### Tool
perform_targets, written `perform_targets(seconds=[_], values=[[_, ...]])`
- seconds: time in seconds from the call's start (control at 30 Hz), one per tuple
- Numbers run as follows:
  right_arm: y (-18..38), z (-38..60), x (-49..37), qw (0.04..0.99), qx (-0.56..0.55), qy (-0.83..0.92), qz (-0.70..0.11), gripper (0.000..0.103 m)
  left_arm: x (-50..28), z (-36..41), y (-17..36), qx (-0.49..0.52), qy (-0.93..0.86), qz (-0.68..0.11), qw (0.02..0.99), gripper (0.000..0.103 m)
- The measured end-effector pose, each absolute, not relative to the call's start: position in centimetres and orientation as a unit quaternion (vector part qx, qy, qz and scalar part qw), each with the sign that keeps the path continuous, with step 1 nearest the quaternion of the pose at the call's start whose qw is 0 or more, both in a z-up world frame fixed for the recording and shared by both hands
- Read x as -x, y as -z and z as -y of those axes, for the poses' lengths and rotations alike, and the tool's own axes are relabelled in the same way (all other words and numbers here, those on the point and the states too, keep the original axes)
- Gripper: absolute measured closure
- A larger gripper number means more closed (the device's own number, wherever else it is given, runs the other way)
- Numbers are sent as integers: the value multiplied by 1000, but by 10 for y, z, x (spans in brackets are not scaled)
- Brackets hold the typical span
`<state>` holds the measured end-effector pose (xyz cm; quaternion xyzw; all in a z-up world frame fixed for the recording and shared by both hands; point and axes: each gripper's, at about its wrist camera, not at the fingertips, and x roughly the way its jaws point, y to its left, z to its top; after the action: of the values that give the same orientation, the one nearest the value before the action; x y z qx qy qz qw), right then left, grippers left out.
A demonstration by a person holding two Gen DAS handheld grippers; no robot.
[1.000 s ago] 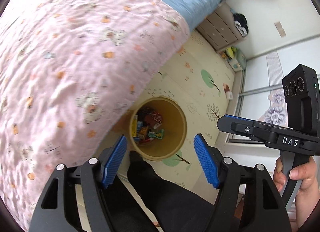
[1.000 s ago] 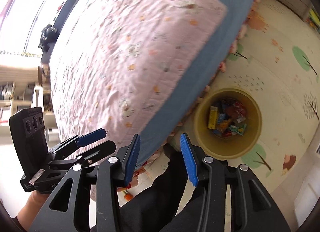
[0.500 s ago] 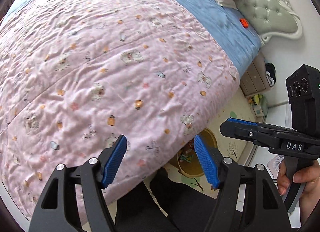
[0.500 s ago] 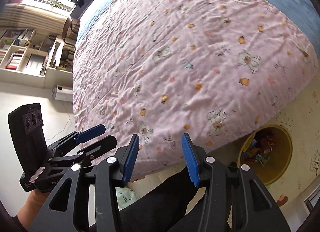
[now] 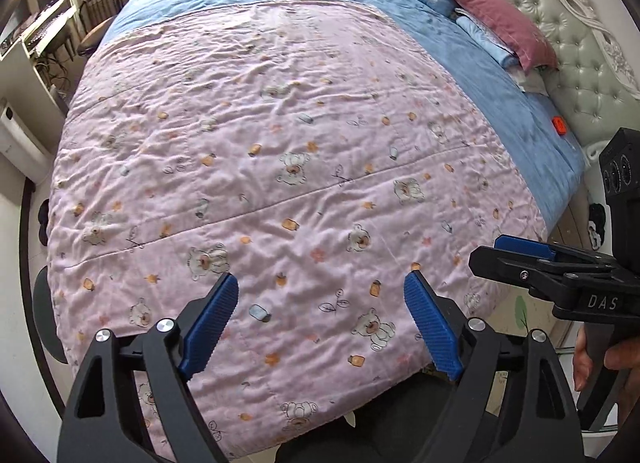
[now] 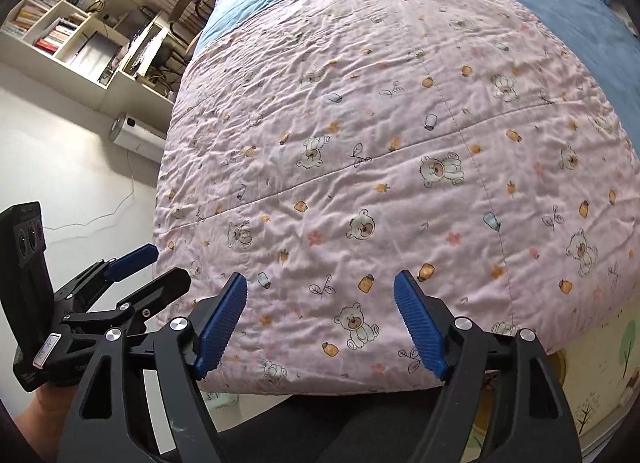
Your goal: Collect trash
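A: What lettering is showing in the left wrist view?

B: The white capitals "DAS" are showing on the black body of the right gripper [image 5: 516, 253], on its side face just above the handle. Nothing else in that view is giving readable text.

A: And in the right wrist view?

B: A small white label [image 6: 47, 347] is sitting on the left gripper [image 6: 156, 267], but its marks are coming through too small to read. The book spines on the shelf [image 6: 52, 37] are also showing print, too blurred to make out. The pink quilt [image 6: 400, 143] is carrying only bear and jar drawings, no words.
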<state>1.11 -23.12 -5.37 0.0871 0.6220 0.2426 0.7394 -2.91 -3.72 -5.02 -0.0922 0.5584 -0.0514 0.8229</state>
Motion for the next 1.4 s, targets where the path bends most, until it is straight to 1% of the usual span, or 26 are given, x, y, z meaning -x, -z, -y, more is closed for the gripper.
perform_targets(seconds=[0.03,0.2,0.33,0.4,0.6,0.7,1.23,1.4], values=[[52,228,-13,742,-80,-245,-619,26,29,35,48,93,46,-557,824,18],[43,220,-22,750,-46,-258,-607,21,28,32,44,102,23,-556,825,17],[35,223,-30,753,-28,-263,-603,17,26,39,37,124,14,-551,825,10],[32,228,-34,757,-23,-260,-599,16,24,44,35,129,15,-550,825,9],[33,238,-45,757,-12,-259,-599,16,18,53,36,160,0,-548,821,8],[34,241,-48,756,-9,-261,-600,16,16,55,36,172,-5,-544,821,4],[37,242,-53,746,-12,-275,-606,16,13,50,40,220,-26,-542,810,4],[41,239,-52,740,-12,-279,-612,16,14,51,36,203,-35,-538,818,4]])
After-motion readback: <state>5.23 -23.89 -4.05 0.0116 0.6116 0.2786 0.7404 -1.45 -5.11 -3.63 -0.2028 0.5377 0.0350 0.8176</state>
